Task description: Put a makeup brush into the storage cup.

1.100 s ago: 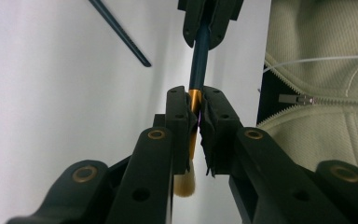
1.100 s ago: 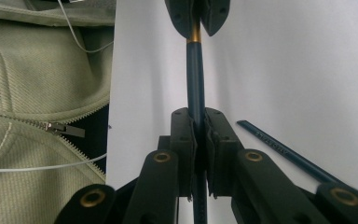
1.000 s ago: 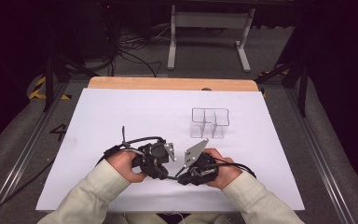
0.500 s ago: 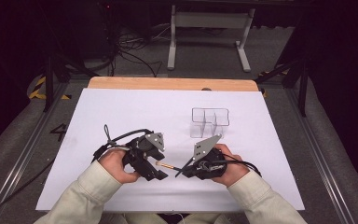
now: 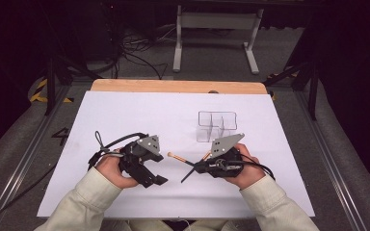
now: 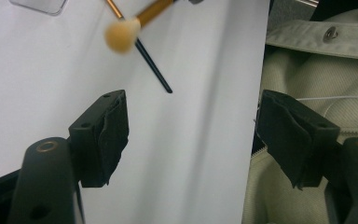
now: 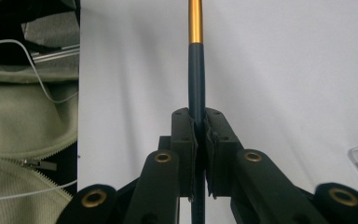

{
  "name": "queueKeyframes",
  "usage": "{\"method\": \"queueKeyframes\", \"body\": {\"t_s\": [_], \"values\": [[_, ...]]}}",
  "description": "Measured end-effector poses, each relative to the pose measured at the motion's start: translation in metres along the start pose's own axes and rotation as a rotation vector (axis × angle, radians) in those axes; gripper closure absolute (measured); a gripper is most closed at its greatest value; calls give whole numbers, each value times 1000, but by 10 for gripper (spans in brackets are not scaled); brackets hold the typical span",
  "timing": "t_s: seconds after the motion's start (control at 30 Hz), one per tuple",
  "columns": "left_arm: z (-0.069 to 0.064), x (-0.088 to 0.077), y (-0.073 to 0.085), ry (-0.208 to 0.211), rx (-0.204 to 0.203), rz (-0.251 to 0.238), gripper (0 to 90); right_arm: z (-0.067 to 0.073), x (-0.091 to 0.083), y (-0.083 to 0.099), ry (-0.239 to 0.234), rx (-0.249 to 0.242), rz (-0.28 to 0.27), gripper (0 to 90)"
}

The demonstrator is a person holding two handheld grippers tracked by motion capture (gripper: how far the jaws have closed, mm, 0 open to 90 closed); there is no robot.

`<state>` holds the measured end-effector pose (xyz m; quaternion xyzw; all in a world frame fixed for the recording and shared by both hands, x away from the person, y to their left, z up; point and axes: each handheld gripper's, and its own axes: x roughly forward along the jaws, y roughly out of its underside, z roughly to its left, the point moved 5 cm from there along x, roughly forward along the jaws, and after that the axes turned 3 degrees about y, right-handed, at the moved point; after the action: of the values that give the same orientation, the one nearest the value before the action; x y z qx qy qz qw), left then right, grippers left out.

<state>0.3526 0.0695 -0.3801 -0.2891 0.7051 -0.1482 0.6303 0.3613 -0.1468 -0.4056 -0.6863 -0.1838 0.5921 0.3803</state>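
Your right gripper (image 5: 200, 168) has its fingers clamped on the slim black handle of a makeup brush (image 5: 189, 163) with a gold ferrule and a soft tan round tip, held over the white desk (image 5: 125, 115). Your left gripper (image 5: 156, 175) fingers have just been opening and stand apart with nothing between their padded black faces; a clear plastic box (image 5: 216, 126) sits just behind.

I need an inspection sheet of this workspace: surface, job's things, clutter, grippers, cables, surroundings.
Surface: white sheet over a wooden table.
Job's things: makeup brush, black handle, gold ferrule; clear divided organiser standing behind it.
Clutter: nothing seen.
Grippers: right gripper shut on the brush handle; left gripper open, jaws just opened, nothing between them.
Cables: one trails from each gripper; more lie on the floor beyond.
Surroundings: dark room, grey metal stand.
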Motion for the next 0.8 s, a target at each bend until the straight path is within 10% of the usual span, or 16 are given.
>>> {"method": "queueKeyframes", "body": {"t_s": [0.8], "values": [[5, 7, 14, -21, -50, -78, 213, -21, -23, -16, 145, 78, -216, 840]]}}
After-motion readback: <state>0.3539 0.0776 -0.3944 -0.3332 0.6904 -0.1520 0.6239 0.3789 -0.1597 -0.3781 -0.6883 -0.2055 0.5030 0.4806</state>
